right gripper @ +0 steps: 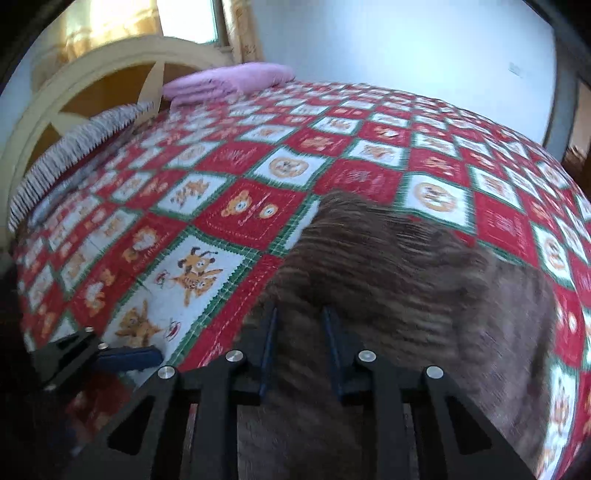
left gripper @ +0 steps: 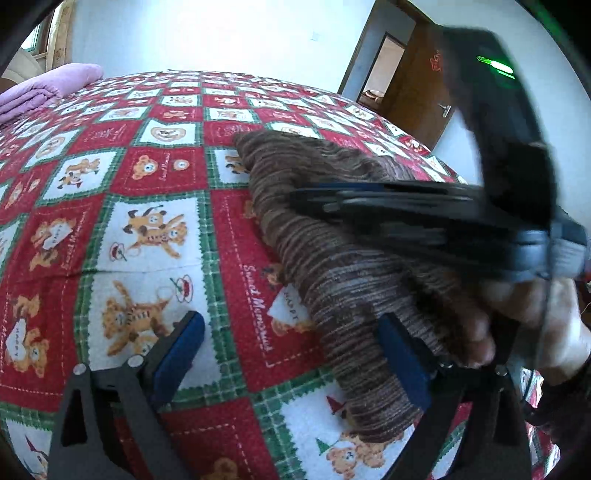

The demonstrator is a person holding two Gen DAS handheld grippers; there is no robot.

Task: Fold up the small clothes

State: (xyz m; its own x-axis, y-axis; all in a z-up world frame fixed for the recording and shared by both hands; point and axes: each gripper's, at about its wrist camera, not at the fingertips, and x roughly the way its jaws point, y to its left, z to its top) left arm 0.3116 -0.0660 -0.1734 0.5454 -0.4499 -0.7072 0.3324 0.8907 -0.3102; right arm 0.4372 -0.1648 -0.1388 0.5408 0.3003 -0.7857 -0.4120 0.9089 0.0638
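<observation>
Tongs [right gripper: 299, 332] pinch brown garment [right gripper: 388, 266] over quilt [right gripper: 207, 192].

A red, green and white teddy-bear quilt [right gripper: 258, 206] is covering the bed; daylight is glowing through a curtained window [right gripper: 147, 18] behind the cream headboard [right gripper: 92, 74], white walls [left gripper: 221, 33] surrounding.

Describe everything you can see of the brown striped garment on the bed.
The brown striped garment is a knit-looking fabric with fine lighter streaks, bunched into a long, loosely folded strip lying diagonally on the red, white and green teddy-bear bedspread. The right gripper has its fingers close together around a fold of it; motion blur hides whether they pinch. The left gripper is open, one blue pad against the garment's edge. Its type cannot be told.
</observation>
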